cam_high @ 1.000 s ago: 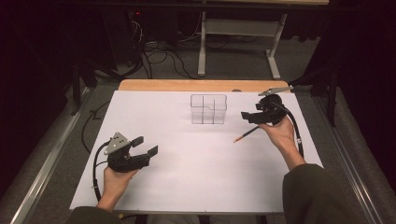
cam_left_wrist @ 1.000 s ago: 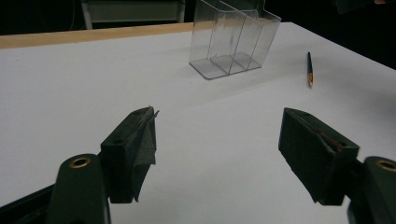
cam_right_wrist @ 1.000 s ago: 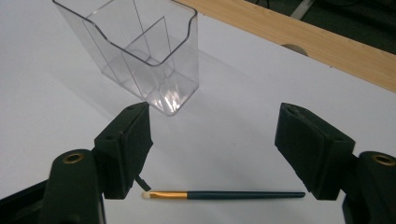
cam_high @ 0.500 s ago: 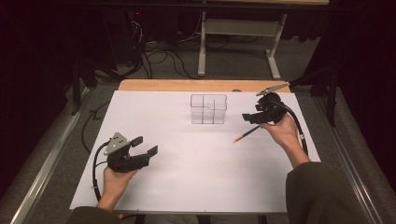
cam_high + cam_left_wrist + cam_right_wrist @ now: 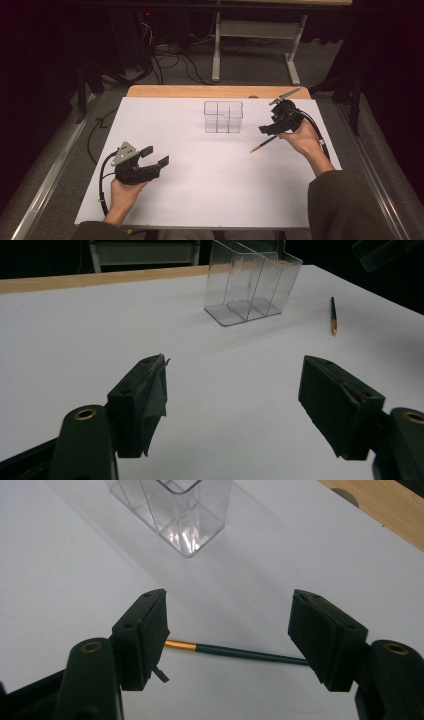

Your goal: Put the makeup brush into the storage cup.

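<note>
High view: a white sheet (image 5: 200, 190) covers the table, leaving a wooden edge strip (image 5: 200, 91) bare at the far side. A clear plastic organizer (image 5: 223, 117) stands upright near the far edge, about mid-width. The pencil (image 5: 263, 145) lies flat on the sheet, to the right of and nearer than the organizer, apart from it. The right gripper (image 5: 270, 129) hangs over the pencil's far end, close to the sheet's right edge. The left gripper (image 5: 156, 156) sits low at the near left, well apart from both things – a wide bare stretch of sheet lies between the 2 grippers.

Left gripper view: the 2 jaws stand spread with nothing between them. Beyond them the sheet runs bare up to the organizer (image 5: 250, 285), and the pencil (image 5: 333, 315) lies to its right, near the sheet's right edge.

Right gripper view: the right gripper (image 5: 227, 630) points down at the pencil (image 5: 240, 652), which lies flat and crosswise between the 2 jaws. The jaws have just been closing a little, yet they stand spread – neither pad presses the pencil, though the left pad sits just beside its gold band. The organizer (image 5: 185, 515) stands just beyond, with bare sheet between it and the pencil. The wooden edge strip (image 5: 380, 510) shows at the upper right.
</note>
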A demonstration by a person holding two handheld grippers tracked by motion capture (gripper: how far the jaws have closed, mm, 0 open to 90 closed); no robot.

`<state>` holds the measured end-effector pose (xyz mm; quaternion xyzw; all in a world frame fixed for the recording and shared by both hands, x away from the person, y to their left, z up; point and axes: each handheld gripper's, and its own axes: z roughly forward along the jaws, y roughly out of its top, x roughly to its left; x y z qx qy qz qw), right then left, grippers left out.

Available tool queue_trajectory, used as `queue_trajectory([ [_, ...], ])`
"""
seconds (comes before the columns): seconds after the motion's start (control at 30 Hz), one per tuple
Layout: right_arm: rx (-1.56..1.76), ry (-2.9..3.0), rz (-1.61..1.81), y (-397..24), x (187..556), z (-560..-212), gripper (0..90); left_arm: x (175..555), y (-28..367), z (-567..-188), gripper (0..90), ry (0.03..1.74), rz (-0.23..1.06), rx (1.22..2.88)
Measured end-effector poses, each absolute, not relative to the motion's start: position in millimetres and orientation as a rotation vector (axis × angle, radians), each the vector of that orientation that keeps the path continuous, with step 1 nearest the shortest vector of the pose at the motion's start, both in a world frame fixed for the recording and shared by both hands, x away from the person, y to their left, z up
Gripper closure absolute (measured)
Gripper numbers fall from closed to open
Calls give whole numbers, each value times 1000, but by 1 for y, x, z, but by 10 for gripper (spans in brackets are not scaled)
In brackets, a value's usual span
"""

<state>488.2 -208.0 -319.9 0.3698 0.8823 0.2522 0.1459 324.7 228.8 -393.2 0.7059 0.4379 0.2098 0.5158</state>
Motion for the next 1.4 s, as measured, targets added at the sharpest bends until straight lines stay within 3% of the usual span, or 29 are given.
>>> queue_trajectory([
  [1.4, 984, 2744, 461, -195, 502, -351, 333, 324, 227, -393, 281, 1041, 497, 1704],
])
